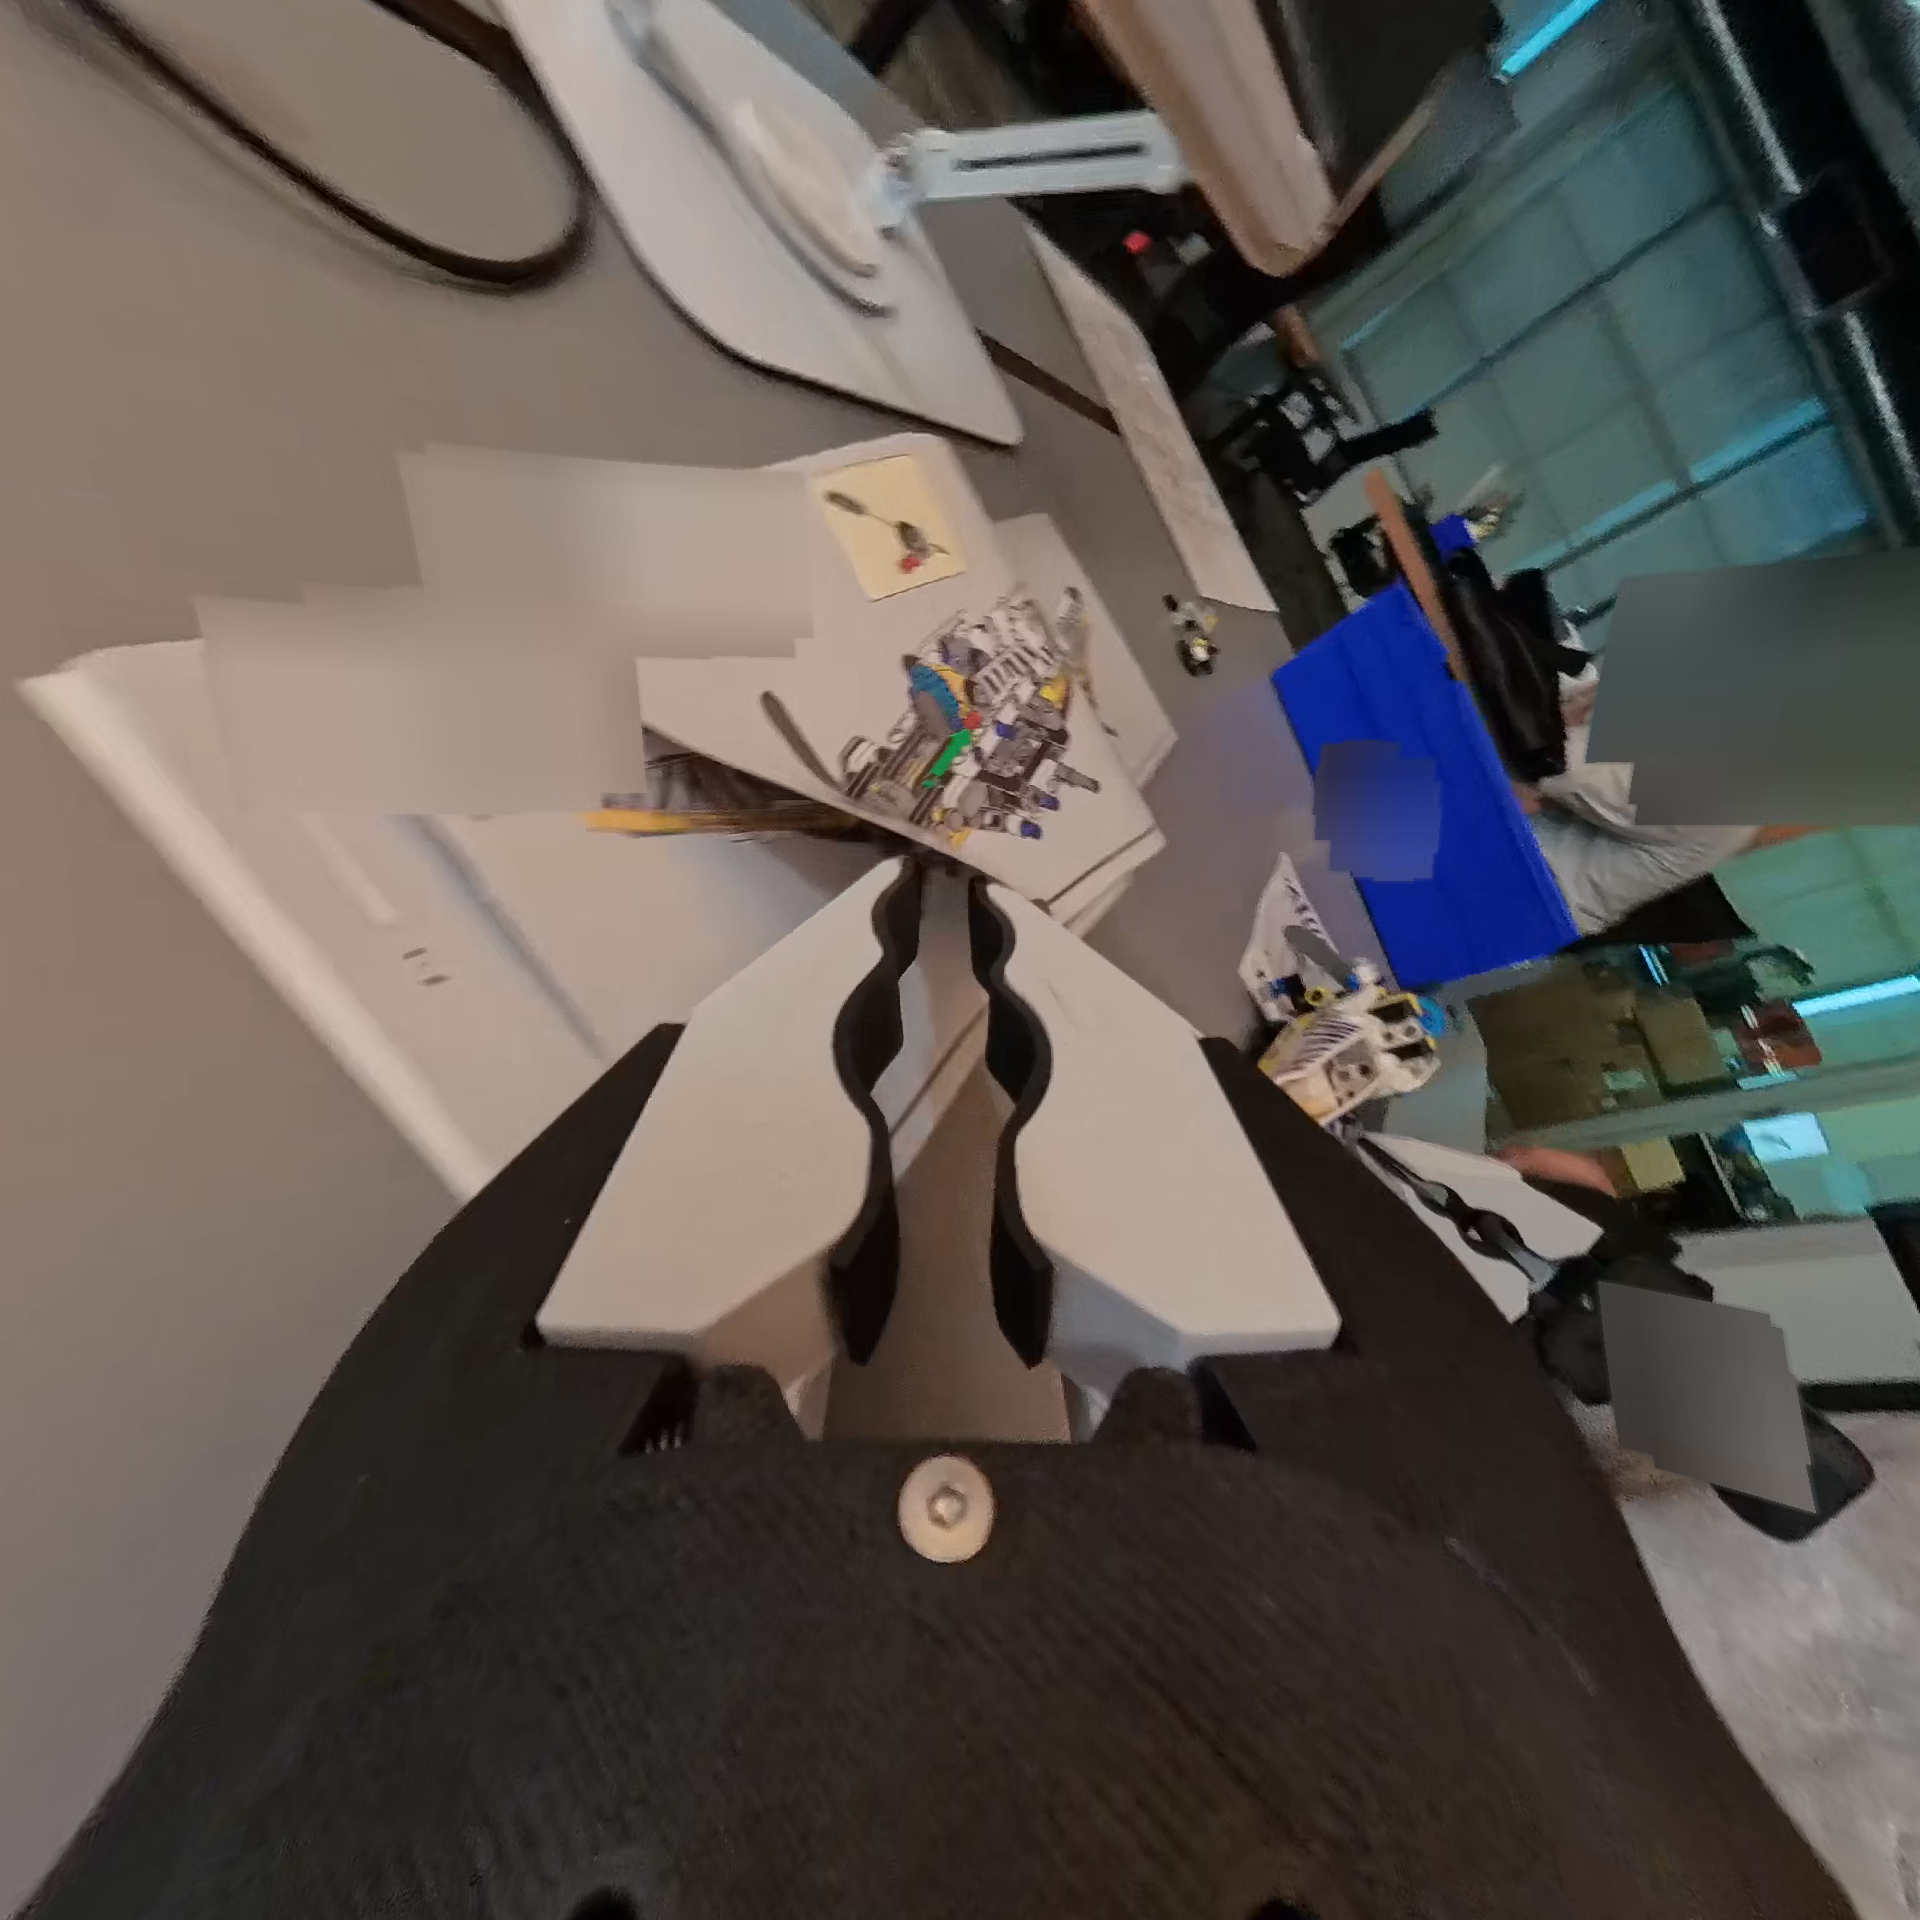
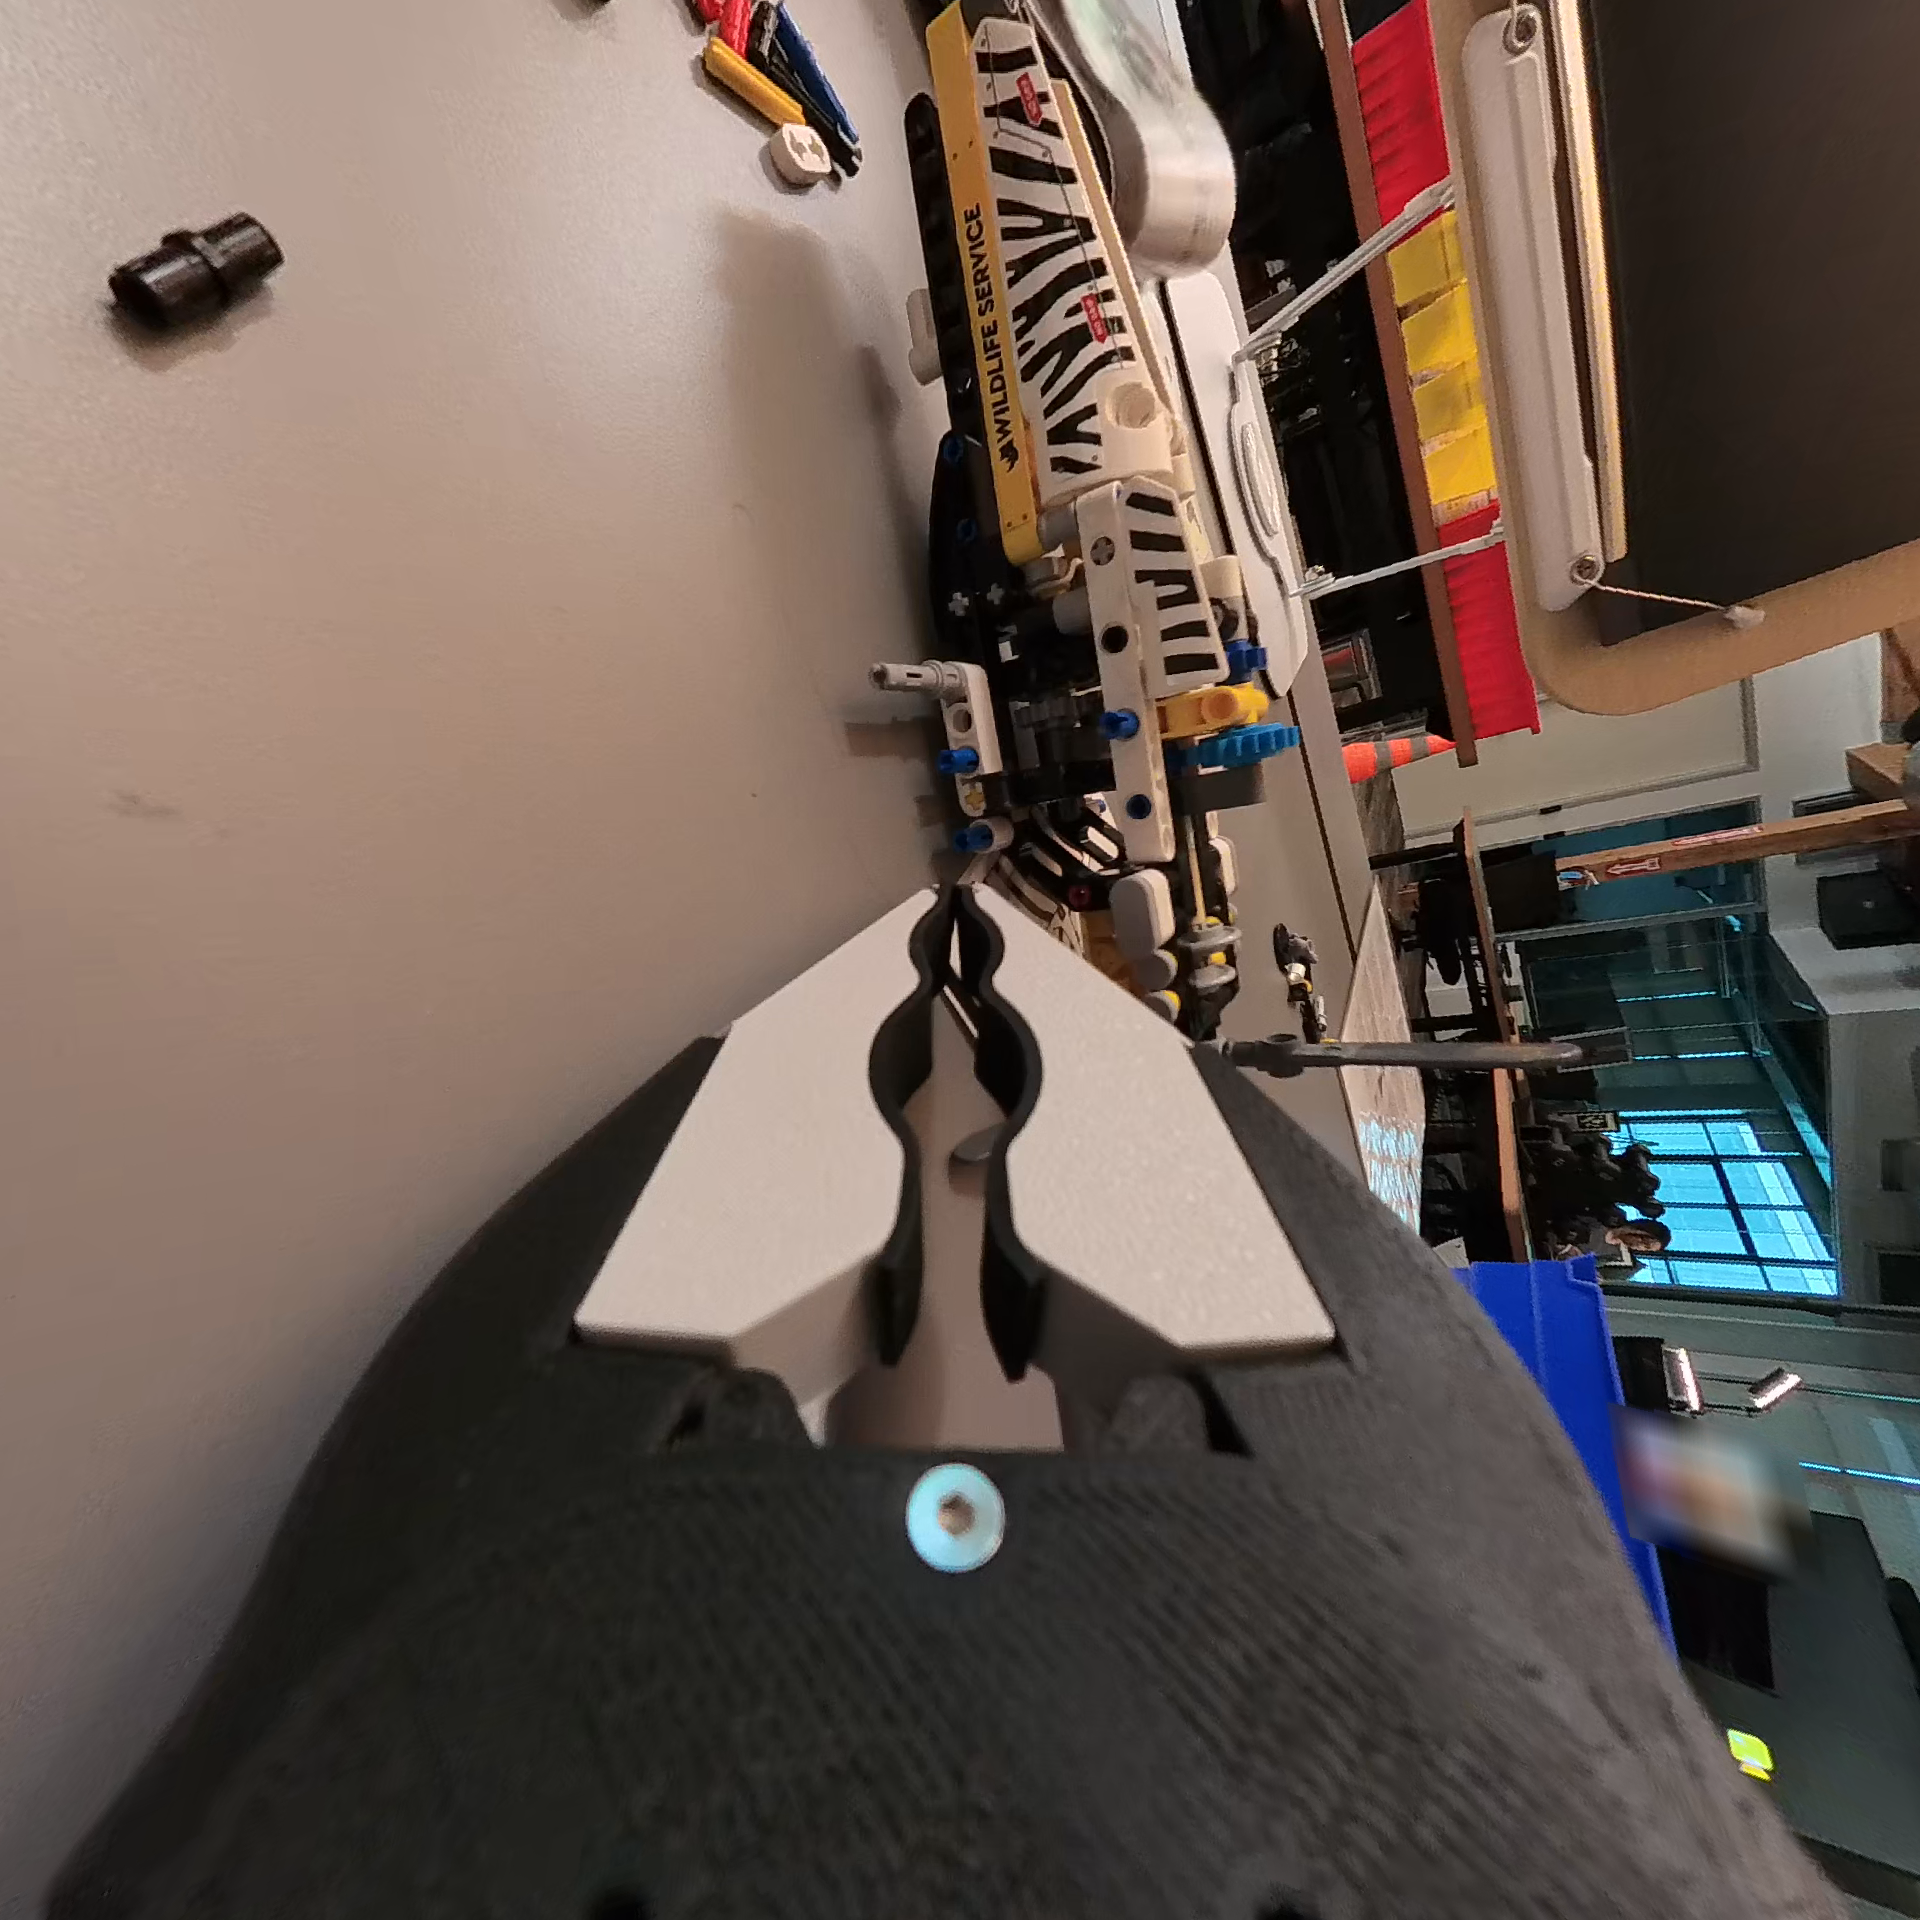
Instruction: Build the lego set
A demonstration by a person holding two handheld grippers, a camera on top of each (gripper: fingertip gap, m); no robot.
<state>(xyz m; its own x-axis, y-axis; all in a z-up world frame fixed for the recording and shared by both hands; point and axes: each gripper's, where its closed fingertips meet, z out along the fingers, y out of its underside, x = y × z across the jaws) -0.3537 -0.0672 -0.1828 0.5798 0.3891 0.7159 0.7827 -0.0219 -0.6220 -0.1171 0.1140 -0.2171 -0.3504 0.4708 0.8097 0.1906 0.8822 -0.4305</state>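
Note:
The part-built lego model [image 2: 1081, 582], with zebra-striped white panels, a yellow strip and a blue gear, lies on the grey table [image 2: 416, 675]. My right gripper [image 2: 951, 909] is shut, its tips pinching the model's near end. The left wrist view shows the same model [image 1: 1340, 1039] at the right, with the right gripper [image 1: 1387, 1143] on it. My left gripper [image 1: 940, 883] is closed to a narrow slit on the lower corner of a lifted page of the instruction booklet [image 1: 935, 707].
A black connector [image 2: 192, 270] lies alone at the far left. Loose yellow, black and blue pieces [image 2: 779, 83] lie beyond it. A blue bin [image 1: 1434, 810] stands at the table's edge. A white box [image 1: 312, 935] lies under the booklet. A white stand base [image 1: 779, 229] and a black cable [image 1: 364, 208] lie farther back. My hands' fingertips stand some 30 centimetres from each other. My left tips are about 30 centimetres from the black connector [image 2: 192, 270], my right tips only 11 centimetres.

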